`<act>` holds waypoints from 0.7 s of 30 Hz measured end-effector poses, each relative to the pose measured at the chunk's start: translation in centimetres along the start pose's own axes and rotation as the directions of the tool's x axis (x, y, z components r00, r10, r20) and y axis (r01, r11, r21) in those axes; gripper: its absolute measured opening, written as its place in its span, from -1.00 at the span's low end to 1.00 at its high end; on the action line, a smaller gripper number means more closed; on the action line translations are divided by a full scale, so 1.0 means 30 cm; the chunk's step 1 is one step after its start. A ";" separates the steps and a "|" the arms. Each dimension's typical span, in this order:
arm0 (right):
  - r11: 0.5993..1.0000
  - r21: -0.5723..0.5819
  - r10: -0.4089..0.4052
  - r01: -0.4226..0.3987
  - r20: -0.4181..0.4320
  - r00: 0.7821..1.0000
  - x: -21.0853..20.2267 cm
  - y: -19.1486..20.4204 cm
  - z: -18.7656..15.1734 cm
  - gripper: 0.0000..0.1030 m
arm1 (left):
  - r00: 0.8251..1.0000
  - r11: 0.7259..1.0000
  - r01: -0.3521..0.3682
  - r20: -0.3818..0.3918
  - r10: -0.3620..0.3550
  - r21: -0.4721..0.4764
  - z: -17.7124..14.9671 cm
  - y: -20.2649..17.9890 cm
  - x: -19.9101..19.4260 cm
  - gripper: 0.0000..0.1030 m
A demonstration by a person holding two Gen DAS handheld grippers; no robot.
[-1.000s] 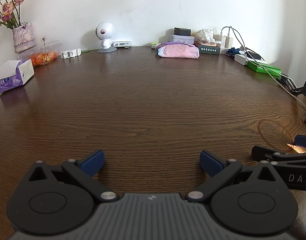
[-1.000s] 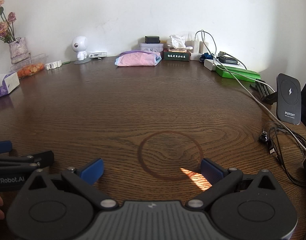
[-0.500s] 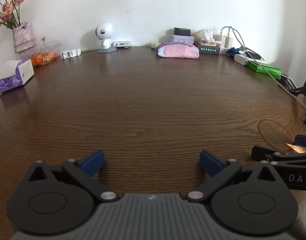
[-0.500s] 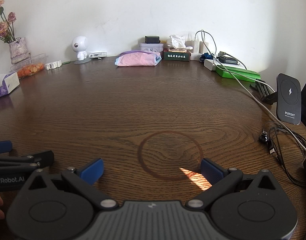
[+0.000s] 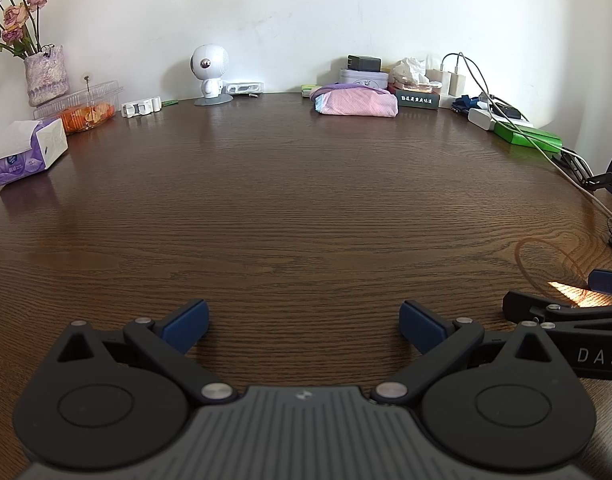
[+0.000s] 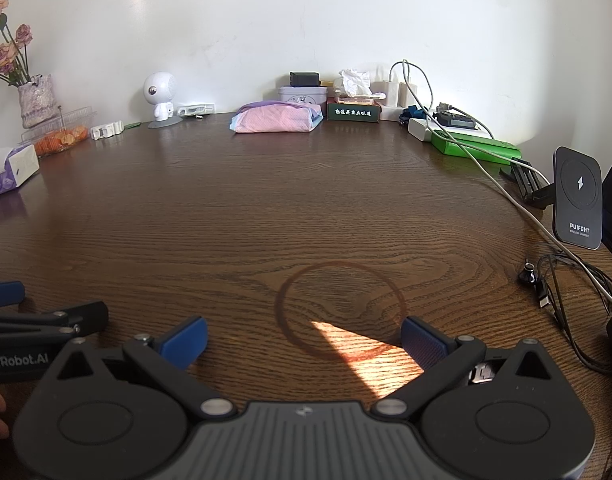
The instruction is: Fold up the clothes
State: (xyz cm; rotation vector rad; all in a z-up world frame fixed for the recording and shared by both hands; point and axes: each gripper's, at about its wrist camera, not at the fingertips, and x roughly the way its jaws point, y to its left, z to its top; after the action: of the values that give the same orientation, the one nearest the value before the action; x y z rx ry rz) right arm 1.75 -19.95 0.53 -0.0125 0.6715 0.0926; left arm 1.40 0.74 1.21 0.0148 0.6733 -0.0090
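Two tools [image 5: 304,322] [image 6: 304,340] gaping, folded clothes [image 5: 356,103] lying crosswise

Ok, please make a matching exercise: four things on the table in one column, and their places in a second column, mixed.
Things:
1. tissue box
2. folded pink clothes
3. wireless charger
4. white robot figure

Places:
A. right edge, standing upright
B. back, near the dark green box
C. left edge, near the fruit container
D. back, left of centre

Pairs: 1-C, 2-B, 3-A, 4-D

Bright, sharp, fisheye-warped edges
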 end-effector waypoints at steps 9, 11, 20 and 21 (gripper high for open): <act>1.000 0.000 0.000 0.000 0.000 1.000 0.001 -0.001 0.000 1.00 | 1.000 1.000 0.001 0.000 -0.001 0.001 0.000 0.003 0.001 0.99; 1.000 0.000 0.000 0.000 0.000 1.000 0.000 0.000 0.000 1.00 | 1.000 1.000 0.000 0.000 0.000 0.000 0.000 0.002 0.001 0.99; 1.000 0.000 0.000 0.000 0.000 1.000 0.000 0.000 0.000 1.00 | 1.000 1.000 0.000 0.000 0.000 0.000 -0.001 -0.002 0.001 0.99; 1.000 0.000 0.000 0.000 0.000 1.000 0.000 0.000 0.000 1.00 | 1.000 1.000 0.000 0.000 0.000 -0.001 -0.001 -0.003 0.001 0.99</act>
State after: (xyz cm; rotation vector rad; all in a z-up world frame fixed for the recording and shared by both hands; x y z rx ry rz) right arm 1.74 -19.96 0.53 -0.0125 0.6716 0.0926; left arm 1.40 0.65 1.18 0.0144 0.6729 -0.0086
